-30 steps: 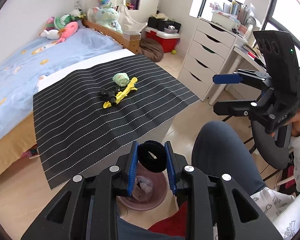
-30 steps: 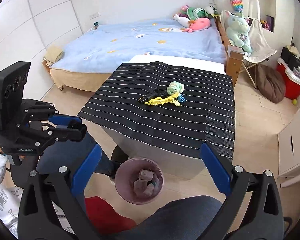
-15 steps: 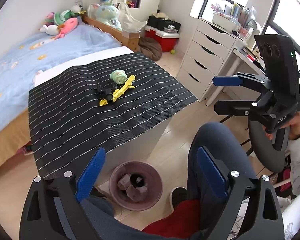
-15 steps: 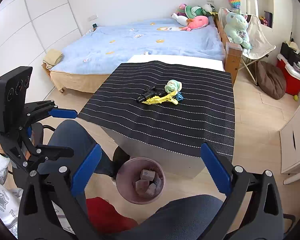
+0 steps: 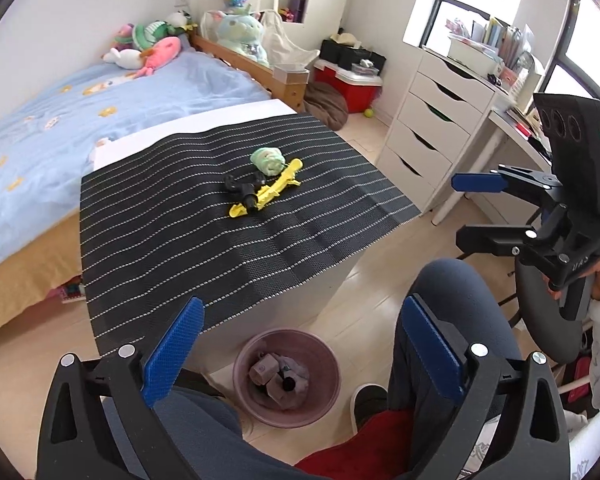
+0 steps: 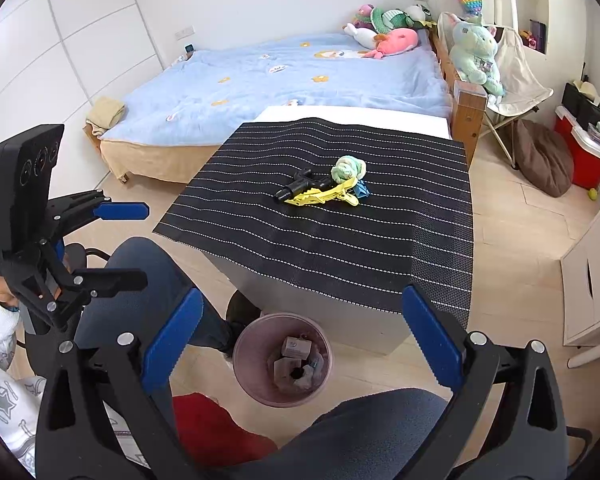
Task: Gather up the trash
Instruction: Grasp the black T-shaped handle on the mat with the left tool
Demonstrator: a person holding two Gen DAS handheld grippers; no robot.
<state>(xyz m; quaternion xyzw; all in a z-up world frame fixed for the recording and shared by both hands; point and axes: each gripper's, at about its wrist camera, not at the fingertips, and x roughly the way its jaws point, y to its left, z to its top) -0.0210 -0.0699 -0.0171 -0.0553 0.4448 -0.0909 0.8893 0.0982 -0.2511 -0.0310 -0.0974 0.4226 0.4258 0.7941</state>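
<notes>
While several scraps already sit in the bin [image 5: 287,376], we hold both the left gripper [image 5: 300,344] and the right gripper [image 6: 300,336] spread and empty, with the yellow clip [image 5: 268,194], black piece [image 5: 242,184] and green wad [image 5: 267,160] left on the mat [image 5: 180,240].

Low white table [image 6: 340,332], centre frame, covered by black striped mat [image 6: 340,236]. Mid-mat cluster: green wad [image 6: 349,169], yellow clip [image 6: 324,197], black tool [image 6: 298,185], touching. Floor [image 6: 512,300], lower centre: pink bin [image 6: 244,360] against table's front.
</notes>
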